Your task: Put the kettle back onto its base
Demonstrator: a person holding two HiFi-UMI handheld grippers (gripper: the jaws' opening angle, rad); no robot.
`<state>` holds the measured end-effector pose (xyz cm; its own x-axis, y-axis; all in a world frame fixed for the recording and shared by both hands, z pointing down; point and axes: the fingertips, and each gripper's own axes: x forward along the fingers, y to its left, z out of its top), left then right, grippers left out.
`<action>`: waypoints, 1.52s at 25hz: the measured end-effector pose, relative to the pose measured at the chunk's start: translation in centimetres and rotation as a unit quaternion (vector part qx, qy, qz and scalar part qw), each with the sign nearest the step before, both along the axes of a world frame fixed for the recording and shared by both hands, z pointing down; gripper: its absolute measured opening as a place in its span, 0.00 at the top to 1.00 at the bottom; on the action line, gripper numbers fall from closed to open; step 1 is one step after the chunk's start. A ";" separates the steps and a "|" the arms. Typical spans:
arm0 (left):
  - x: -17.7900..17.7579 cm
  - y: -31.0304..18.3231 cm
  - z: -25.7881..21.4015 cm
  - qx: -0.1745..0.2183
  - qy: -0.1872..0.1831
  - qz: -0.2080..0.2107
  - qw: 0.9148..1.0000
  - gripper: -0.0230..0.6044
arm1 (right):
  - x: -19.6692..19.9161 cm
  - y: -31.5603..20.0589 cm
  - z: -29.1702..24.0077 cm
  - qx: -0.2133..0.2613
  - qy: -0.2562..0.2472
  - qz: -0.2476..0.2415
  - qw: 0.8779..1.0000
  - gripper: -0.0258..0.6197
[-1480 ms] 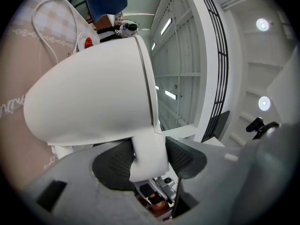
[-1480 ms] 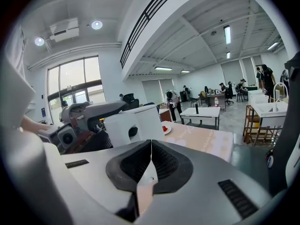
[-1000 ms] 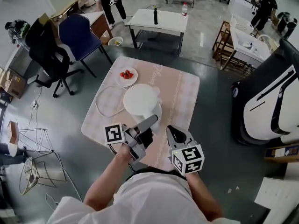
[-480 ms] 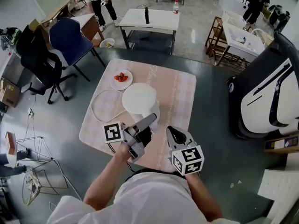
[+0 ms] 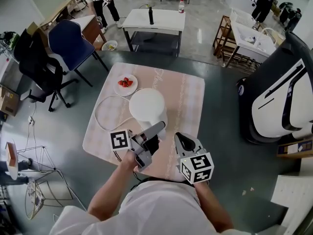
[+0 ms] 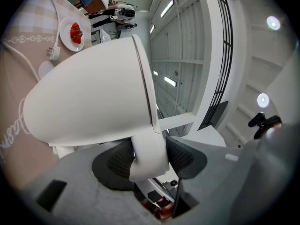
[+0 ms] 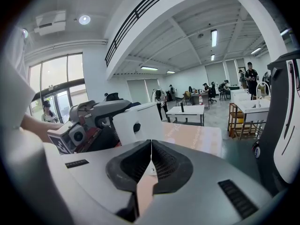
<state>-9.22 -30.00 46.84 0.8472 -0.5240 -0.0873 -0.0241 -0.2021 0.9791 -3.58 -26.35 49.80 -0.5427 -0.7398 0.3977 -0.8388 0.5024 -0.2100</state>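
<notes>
The white kettle (image 5: 146, 105) stands upright on the pink-clothed table (image 5: 188, 94). My left gripper (image 5: 157, 131) reaches in from the near side. In the left gripper view my left gripper (image 6: 149, 157) is shut on the kettle's handle (image 6: 146, 142), with both dark pads against it. The base is almost fully hidden under the kettle. Only a white rim (image 5: 165, 117) shows at the kettle's right foot, and I cannot tell whether the kettle rests on it. My right gripper (image 5: 180, 140) hovers to the right of the left one. Its jaws (image 7: 151, 150) are shut and hold nothing. It looks at the kettle (image 7: 139, 123).
A white cable (image 5: 103, 109) loops across the cloth left of the kettle. A small plate of strawberries (image 5: 127, 83) sits beyond it. A blue chair (image 5: 68, 43) and a white table (image 5: 156, 21) stand past the table. A large white-and-black machine (image 5: 286, 97) is at the right.
Kettle and both grippers keep their places relative to each other. Only the head view has shifted a little, so the table sits slightly higher in the picture.
</notes>
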 end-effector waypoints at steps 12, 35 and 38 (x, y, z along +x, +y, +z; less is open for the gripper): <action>0.7 1.1 1.0 0.016 0.012 0.001 1.000 0.62 | 0.7 0.5 0.3 -0.005 0.000 0.007 1.000 0.95; -3.4 3.4 2.1 0.033 0.028 -0.062 0.997 0.56 | 1.1 3.3 0.8 -0.026 0.010 0.006 1.000 0.95; -3.6 4.2 1.8 0.044 0.004 -0.073 0.996 0.56 | 0.7 3.4 0.2 -0.020 0.006 -0.005 1.000 0.95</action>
<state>-12.87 -25.85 48.68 0.7620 -0.6313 -0.1445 -0.0515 -0.2815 0.9582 -2.91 -22.93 50.01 -0.5447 -0.7178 0.4337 -0.8365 0.5017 -0.2204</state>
